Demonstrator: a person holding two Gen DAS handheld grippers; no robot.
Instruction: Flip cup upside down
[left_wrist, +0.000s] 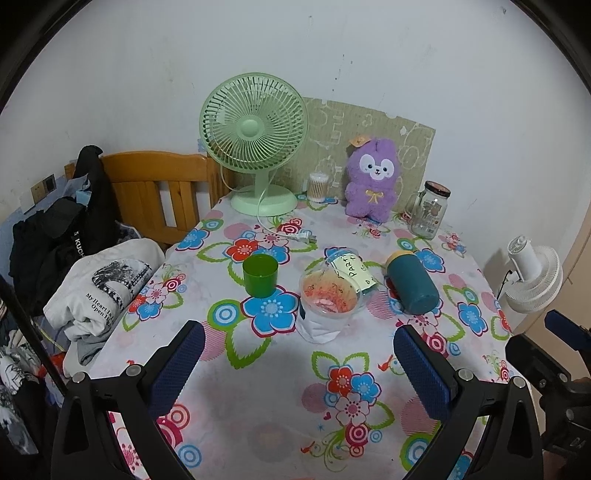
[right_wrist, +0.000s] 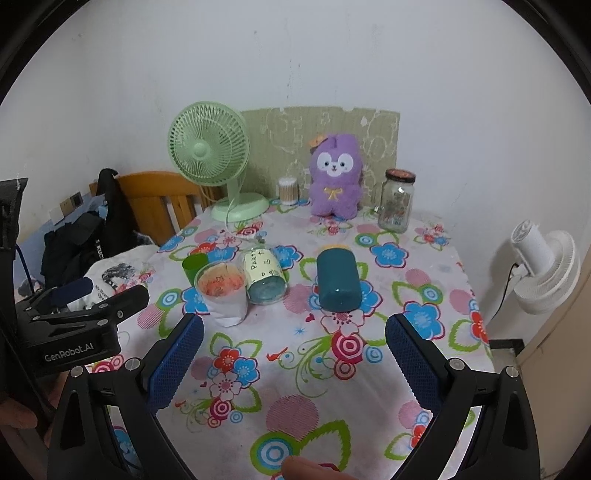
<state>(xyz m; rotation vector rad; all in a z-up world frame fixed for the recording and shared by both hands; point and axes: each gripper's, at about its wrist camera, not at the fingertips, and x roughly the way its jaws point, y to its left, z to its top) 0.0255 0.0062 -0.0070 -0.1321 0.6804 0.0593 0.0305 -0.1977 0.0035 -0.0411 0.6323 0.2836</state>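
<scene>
Several cups stand or lie mid-table on the flowered cloth. A green cup (left_wrist: 260, 275) (right_wrist: 195, 266) stands upright. A clear cup with a white base (left_wrist: 327, 302) (right_wrist: 224, 293) stands upright. A clear cup with a yellow note (left_wrist: 351, 273) (right_wrist: 264, 278) lies on its side. A teal cup (left_wrist: 413, 282) (right_wrist: 338, 278) lies on its side. My left gripper (left_wrist: 299, 365) is open and empty, short of the clear cup. My right gripper (right_wrist: 295, 363) is open and empty, short of the teal cup. The left gripper also shows in the right wrist view (right_wrist: 79, 299).
A green fan (left_wrist: 255, 144) (right_wrist: 208, 157), a cotton swab jar (left_wrist: 318, 187), a purple plush (left_wrist: 373, 177) (right_wrist: 335, 173) and a glass jar (left_wrist: 430, 208) (right_wrist: 397, 201) line the back. Clothes (left_wrist: 103, 284) and a wooden chair (left_wrist: 162, 192) are left. A white fan (right_wrist: 543, 266) is right.
</scene>
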